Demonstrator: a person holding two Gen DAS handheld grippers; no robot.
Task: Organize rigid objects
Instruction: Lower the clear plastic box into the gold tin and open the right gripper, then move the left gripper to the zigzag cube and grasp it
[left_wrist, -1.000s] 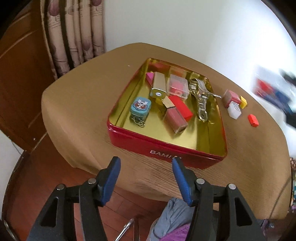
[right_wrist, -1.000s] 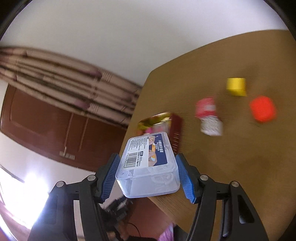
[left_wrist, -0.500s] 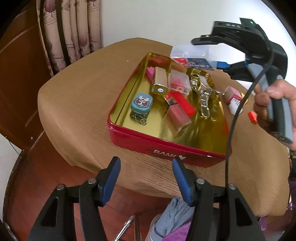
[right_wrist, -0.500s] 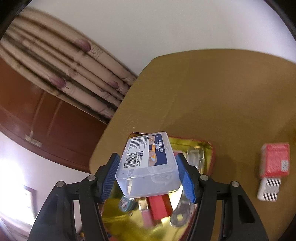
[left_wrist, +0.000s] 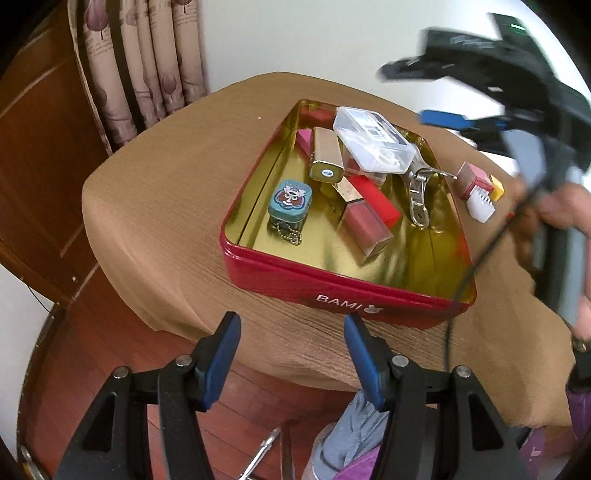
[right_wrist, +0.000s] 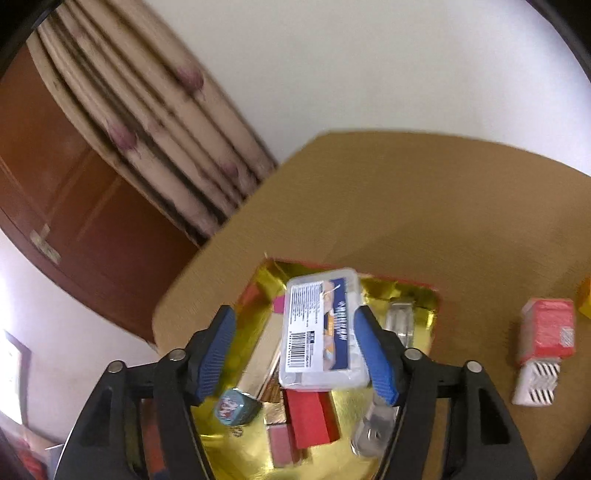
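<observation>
A red tin with a gold inside (left_wrist: 332, 291) stands on the brown table. A clear plastic box with a barcode label (left_wrist: 371, 142) lies in it on top of other items; it also shows in the right wrist view (right_wrist: 323, 330). My right gripper (right_wrist: 295, 354) is open above the tin, its fingers apart from the box. In the left wrist view it hangs blurred at the upper right (left_wrist: 454, 122). My left gripper (left_wrist: 291, 354) is open and empty, off the table's near edge.
The tin also holds a teal keychain tin (left_wrist: 290, 199), a gold case (left_wrist: 325, 153), red and pink blocks (left_wrist: 373, 199) and a metal clip (left_wrist: 417, 192). A red-and-white item (right_wrist: 543, 343) and a yellow block (left_wrist: 496, 188) lie on the table right of the tin.
My right gripper carried the clear box over the tin, then opened and let it go. The box now rests in the tin. My left gripper stayed open, shifting slightly.
</observation>
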